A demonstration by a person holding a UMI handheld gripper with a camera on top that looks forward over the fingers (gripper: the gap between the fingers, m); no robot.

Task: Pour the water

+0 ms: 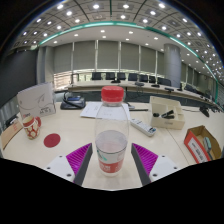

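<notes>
A cup (111, 149) stands on the table (75, 128) between the 2 fingers (78, 157). Beyond it stands a bottle (113, 104). Left of the fingers sits a mug (31, 125), a pitcher (36, 101) behind it. To the right lie a remote (142, 127) and a box (204, 142).

Red coaster (52, 140), remote (142, 127), poss. a phone (72, 100), on table (85, 125).
</notes>
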